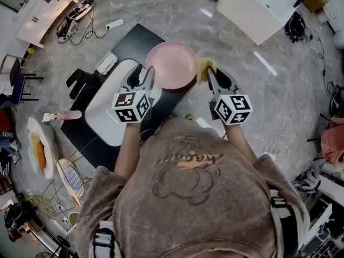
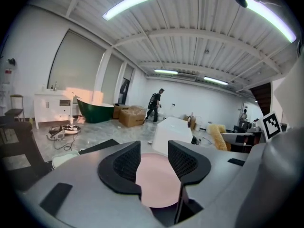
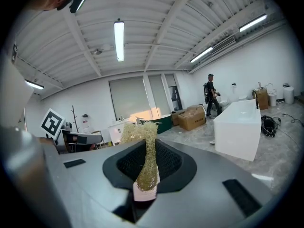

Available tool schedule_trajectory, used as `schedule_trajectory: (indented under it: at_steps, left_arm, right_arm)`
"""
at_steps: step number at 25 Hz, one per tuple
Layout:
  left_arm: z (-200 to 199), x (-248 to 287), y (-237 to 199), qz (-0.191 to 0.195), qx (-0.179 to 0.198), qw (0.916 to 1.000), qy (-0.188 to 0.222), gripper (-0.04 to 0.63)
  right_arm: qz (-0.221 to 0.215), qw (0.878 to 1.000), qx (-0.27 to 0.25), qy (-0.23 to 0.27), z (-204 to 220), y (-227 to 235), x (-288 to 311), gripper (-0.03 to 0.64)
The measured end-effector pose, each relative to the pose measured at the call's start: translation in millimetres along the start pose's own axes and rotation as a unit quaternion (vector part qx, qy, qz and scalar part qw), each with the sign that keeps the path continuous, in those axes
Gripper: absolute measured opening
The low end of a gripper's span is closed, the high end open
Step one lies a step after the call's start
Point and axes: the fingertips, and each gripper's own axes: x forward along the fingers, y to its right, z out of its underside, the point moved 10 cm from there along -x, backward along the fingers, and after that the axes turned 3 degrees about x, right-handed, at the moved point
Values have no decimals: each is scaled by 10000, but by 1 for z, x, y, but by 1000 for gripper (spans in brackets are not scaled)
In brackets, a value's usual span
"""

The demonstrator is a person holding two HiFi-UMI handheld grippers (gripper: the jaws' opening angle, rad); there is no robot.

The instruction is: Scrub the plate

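Note:
A round pink plate (image 1: 171, 64) lies at the far corner of a black table (image 1: 131, 44). My left gripper (image 1: 144, 73) is at the plate's left rim. In the left gripper view its jaws stand apart with the pink plate (image 2: 159, 184) showing in the gap of the left gripper (image 2: 154, 148); the pads do not press on it. My right gripper (image 1: 212, 75) is at the plate's right rim, shut on a yellow fibrous scrubber (image 1: 205, 67). In the right gripper view the scrubber (image 3: 145, 167) stands up out of the right gripper (image 3: 147, 160).
A white tray (image 1: 105, 112) lies on the table below my left gripper. A pink spray bottle (image 1: 64, 115) lies to the left. A white tub (image 1: 258, 7) stands at the back right. Cables and a power strip (image 1: 114, 23) lie on the floor behind the table.

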Motion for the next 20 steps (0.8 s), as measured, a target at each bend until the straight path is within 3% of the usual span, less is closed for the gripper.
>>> schedule_trajectory:
  at_steps: [6,15,20]
  left_arm:
    - [18,20,-13,99,-106,9993,-359,293]
    - [79,60,-49,-51,-648,9903,-1226,296]
    - [109,77,-61,-147,-1060,9809,-1622,281]
  right_arm:
    - [68,10000,28,-60,4,2,8,49]
    - [107,9997,21,-223,11,5,15,49]
    - [148,9995,33,-289,15,7,15,49]
